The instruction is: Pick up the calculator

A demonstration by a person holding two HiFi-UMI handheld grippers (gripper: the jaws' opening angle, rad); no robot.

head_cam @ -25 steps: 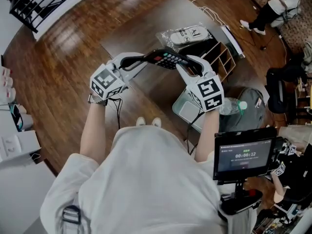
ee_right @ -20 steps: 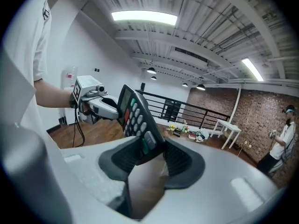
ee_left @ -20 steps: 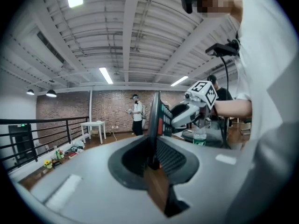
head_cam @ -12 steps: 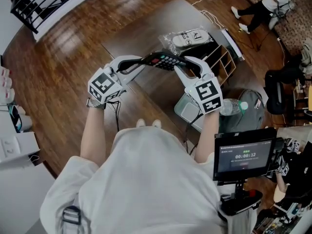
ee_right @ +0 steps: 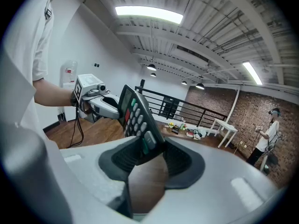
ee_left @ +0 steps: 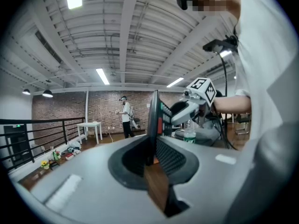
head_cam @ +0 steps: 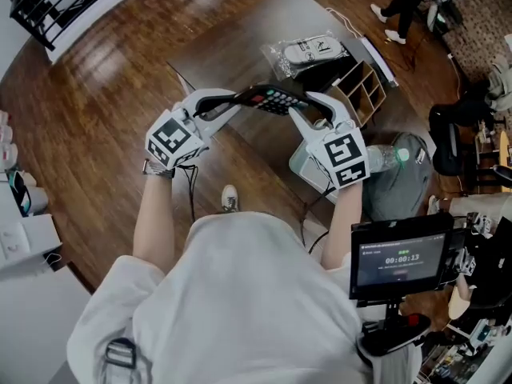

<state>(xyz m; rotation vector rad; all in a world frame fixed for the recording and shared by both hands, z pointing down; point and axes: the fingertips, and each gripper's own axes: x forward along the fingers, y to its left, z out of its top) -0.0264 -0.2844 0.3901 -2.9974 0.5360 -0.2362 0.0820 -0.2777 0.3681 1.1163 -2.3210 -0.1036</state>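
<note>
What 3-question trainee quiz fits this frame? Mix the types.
1. True or false: the calculator lies on the table.
2. Left gripper, right gripper: which grips the calculator? A left only; B right only; C both.
3. Fill in: the bagged item lies on the ____.
Key: 1 false; 2 C; 3 table.

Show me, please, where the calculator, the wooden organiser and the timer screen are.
calculator (head_cam: 277,99): head view, on its keypad.
wooden organiser (head_cam: 364,88): head view, on a divider between its compartments.
timer screen (head_cam: 400,259): head view, on the lit display.
</note>
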